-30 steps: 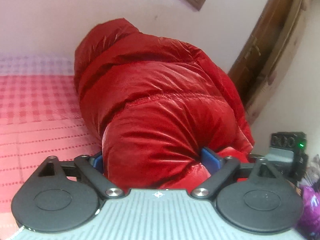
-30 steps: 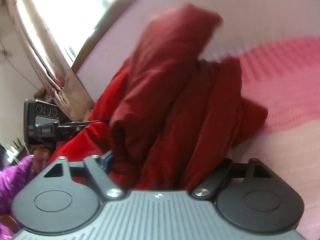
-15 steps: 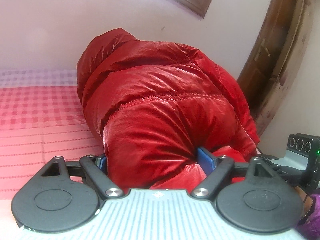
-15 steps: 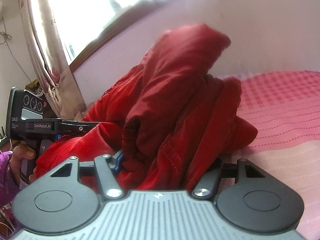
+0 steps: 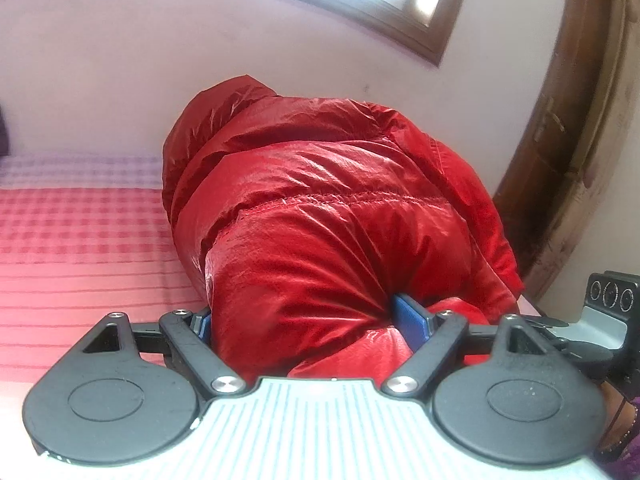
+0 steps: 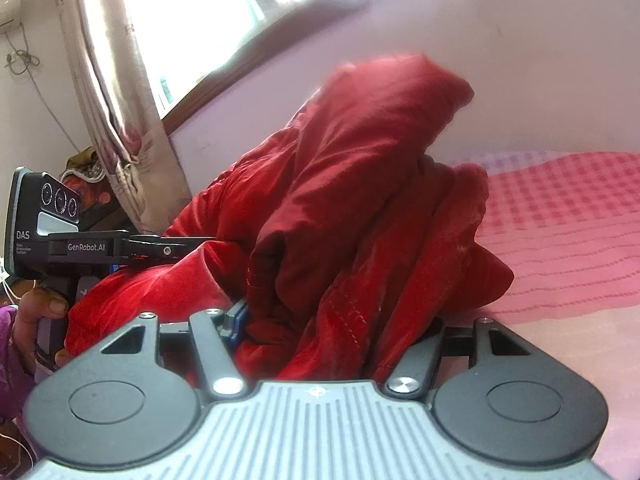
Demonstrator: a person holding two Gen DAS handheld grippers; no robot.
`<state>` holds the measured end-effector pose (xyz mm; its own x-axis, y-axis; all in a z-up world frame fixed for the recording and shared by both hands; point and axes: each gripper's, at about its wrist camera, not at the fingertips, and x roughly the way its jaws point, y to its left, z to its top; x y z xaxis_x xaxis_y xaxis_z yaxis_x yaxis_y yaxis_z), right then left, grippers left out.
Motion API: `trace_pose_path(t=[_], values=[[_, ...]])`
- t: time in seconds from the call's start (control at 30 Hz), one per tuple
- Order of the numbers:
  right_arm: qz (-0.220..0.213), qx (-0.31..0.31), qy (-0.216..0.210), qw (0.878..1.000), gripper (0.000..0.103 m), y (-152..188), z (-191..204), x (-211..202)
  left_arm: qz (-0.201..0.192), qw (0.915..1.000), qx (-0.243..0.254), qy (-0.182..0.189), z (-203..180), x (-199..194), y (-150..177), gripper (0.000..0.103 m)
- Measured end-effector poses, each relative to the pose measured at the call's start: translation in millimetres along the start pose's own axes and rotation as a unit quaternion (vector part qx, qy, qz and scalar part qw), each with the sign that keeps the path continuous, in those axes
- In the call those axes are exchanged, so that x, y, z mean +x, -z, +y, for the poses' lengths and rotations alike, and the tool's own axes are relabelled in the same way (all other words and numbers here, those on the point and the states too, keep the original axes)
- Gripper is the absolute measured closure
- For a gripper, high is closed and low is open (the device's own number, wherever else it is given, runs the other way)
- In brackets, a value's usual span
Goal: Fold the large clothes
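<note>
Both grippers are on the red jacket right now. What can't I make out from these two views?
- Left gripper: pad contact, left wrist view; the jacket bulges over the pads.
- Right gripper: its right pad, right wrist view; buried in folds.
- Jacket's underside and how many layers are stacked: both views, hidden by its own bulk.
- Jacket's top edge: right wrist view, blurred.
- Bed near edge: both views, behind the gripper bodies.

Bright daylight, blown-out window (image 6: 208, 12), fisheye-bent edges, slight motion blur.
</note>
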<state>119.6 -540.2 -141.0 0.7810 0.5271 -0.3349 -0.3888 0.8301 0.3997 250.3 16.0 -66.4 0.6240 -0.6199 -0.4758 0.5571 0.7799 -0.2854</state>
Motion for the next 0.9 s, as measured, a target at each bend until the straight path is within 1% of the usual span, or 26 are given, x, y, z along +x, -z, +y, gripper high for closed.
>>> trace_pose_path(t=[0.2, 0.23, 0.4, 0.6, 0.9], values=[[0.005, -0.015, -0.019, 1.0, 0.041, -6, 22, 15, -0.015, 0.9994, -0.013, -0.028, 4, -7, 2, 0.021], [0.006, -0.016, -0.022, 1.0, 0.041, -9, 33, 25, -0.018, 0.9992, -0.015, -0.033, 5, -7, 1, 0.021], [0.004, -0.022, -0.044, 0.999, 0.041, -18, 54, 50, -0.038, 0.997, -0.025, -0.063, 2, -11, 1, 0.021], [0.008, -0.038, -0.073, 0.997, 0.041, -29, 82, 86, -0.056, 0.9933, -0.039, -0.093, 11, -10, 2, 0.021], [0.014, -0.063, -0.105, 0.992, 0.041, -48, 120, 153, -0.087, 0.9846, -0.064, -0.138, 22, -15, -2, 0.021]])
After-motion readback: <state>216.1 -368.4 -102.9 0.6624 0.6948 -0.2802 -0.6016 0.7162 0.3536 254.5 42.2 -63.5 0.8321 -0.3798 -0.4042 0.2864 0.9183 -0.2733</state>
